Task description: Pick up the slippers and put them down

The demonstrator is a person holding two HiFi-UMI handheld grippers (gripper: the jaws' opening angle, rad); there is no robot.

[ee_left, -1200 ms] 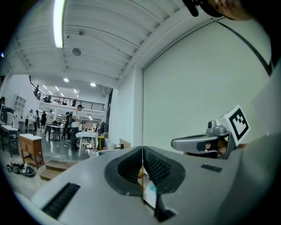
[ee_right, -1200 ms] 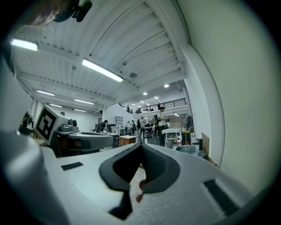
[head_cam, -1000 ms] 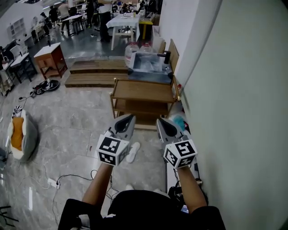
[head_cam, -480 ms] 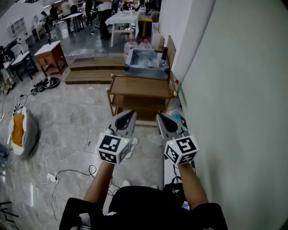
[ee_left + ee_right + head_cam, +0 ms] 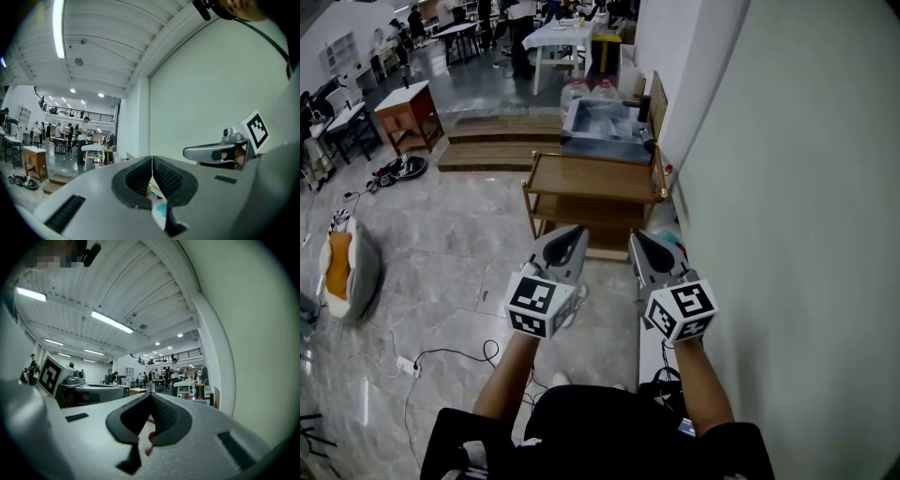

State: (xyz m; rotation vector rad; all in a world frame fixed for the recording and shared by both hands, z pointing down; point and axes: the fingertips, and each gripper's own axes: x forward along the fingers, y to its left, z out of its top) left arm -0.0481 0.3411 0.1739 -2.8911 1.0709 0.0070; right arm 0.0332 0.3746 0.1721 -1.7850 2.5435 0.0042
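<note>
Grey left tongs [image 5: 576, 232] and right tongs [image 5: 636, 236], both closed empty, have neared the wooden cart [image 5: 591, 178].

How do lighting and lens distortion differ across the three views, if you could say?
Head view: even indoor light, sharp, with a soft sheen on the glossy floor. Left gripper view: strong fisheye bending, black corners, and a blown-out strip light at upper left. Right gripper view: the same fisheye circle and dark rim, with milder ceiling tubes and little glare.
</note>
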